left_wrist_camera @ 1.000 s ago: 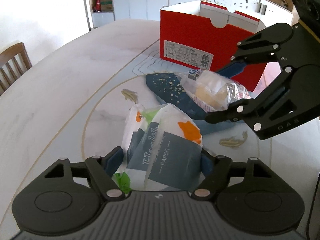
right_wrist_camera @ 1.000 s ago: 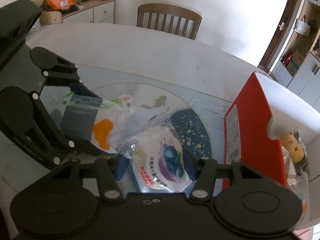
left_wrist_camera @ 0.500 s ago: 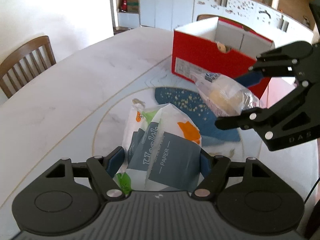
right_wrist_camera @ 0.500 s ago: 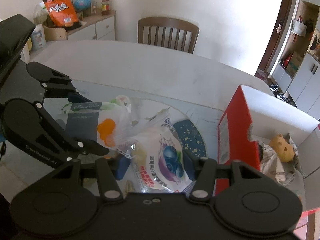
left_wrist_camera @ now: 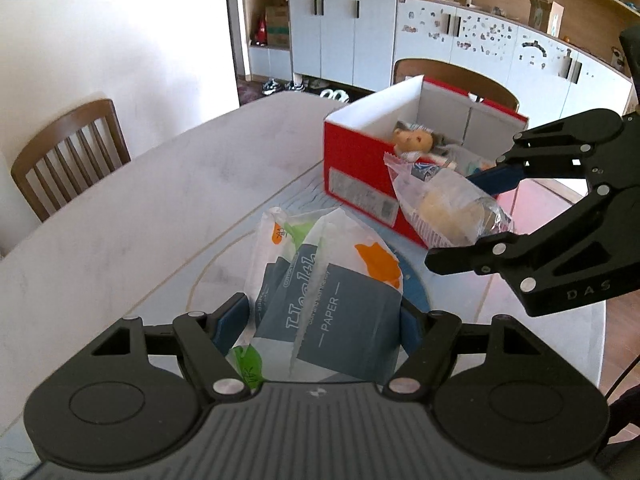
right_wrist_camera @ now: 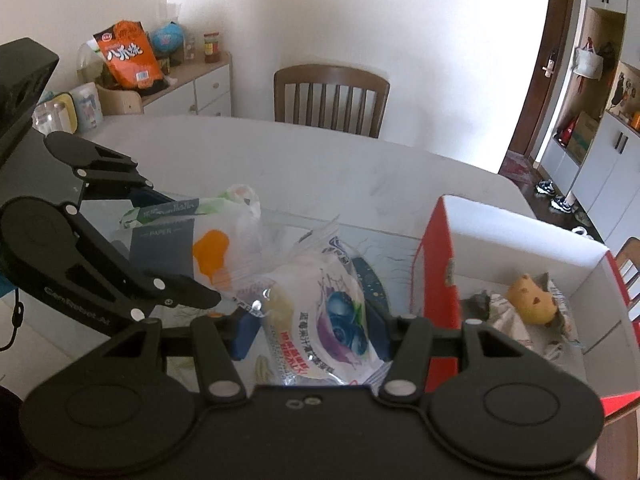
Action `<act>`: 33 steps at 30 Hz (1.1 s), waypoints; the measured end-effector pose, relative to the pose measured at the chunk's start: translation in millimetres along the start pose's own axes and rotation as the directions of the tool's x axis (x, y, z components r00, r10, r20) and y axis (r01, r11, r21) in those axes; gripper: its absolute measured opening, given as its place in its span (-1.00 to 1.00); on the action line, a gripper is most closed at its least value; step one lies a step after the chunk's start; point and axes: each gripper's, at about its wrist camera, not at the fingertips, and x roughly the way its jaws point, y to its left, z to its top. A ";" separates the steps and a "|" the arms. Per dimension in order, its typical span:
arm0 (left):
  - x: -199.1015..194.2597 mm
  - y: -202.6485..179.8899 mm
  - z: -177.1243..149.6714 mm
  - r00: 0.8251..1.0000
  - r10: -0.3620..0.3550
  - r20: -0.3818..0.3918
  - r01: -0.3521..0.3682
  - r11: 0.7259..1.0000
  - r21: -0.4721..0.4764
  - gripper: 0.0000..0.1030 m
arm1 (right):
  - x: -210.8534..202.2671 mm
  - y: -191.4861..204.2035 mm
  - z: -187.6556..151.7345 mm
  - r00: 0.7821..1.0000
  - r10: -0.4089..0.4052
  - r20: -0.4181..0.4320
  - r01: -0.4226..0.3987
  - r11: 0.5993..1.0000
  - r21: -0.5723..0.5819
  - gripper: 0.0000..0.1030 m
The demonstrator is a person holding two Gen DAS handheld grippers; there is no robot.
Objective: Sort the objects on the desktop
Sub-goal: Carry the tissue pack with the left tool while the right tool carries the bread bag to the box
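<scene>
Two soft packets are held above the pale marble-patterned desk [left_wrist_camera: 132, 216], one in each gripper. Between the left gripper [left_wrist_camera: 324, 320] jaws is a white plastic tissue pack with a grey "PAPER" label and orange patch [left_wrist_camera: 324, 280], clamped on both sides. Clamped likewise by the right gripper [right_wrist_camera: 312, 332] is a clear plastic snack bag printed with a blueberry [right_wrist_camera: 320, 312]. Toward the desk's far edge in the left wrist view stands an open red cardboard box with white inside [left_wrist_camera: 360, 184], containing a small tan plush toy [left_wrist_camera: 412, 140] on crumpled wrapping. Brown wooden chairs [right_wrist_camera: 332, 96] stand at the desk's edges.
</scene>
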 end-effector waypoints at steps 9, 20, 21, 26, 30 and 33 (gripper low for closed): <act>-13.5 -29.7 25.8 0.999 0.001 0.040 -0.002 1.000 0.023 0.46 | -29.2 -25.4 -5.5 0.999 -0.013 0.039 0.012 1.000 0.025 0.07; -4.1 -67.0 54.8 0.998 -0.013 0.066 0.010 0.999 0.049 0.46 | -55.3 -69.0 -14.8 0.996 -0.036 0.076 0.033 0.999 0.040 0.07; -2.5 -70.6 57.4 0.998 -0.014 0.067 0.011 0.999 0.049 0.46 | -57.3 -73.6 -16.4 0.996 -0.037 0.078 0.034 0.999 0.040 0.07; 6.7 -89.3 70.9 0.997 -0.016 0.071 0.012 0.998 0.058 0.46 | -64.2 -96.5 -22.7 0.995 -0.049 0.084 0.045 0.998 0.042 0.07; 14.9 -102.8 82.7 0.997 -0.017 0.073 0.012 0.998 0.065 0.46 | -69.3 -113.7 -27.4 0.994 -0.059 0.089 0.055 0.998 0.044 0.07; 21.4 -109.0 89.7 0.997 -0.018 0.072 0.013 0.998 0.069 0.46 | -71.2 -126.3 -30.3 0.994 -0.068 0.089 0.064 0.997 0.042 0.07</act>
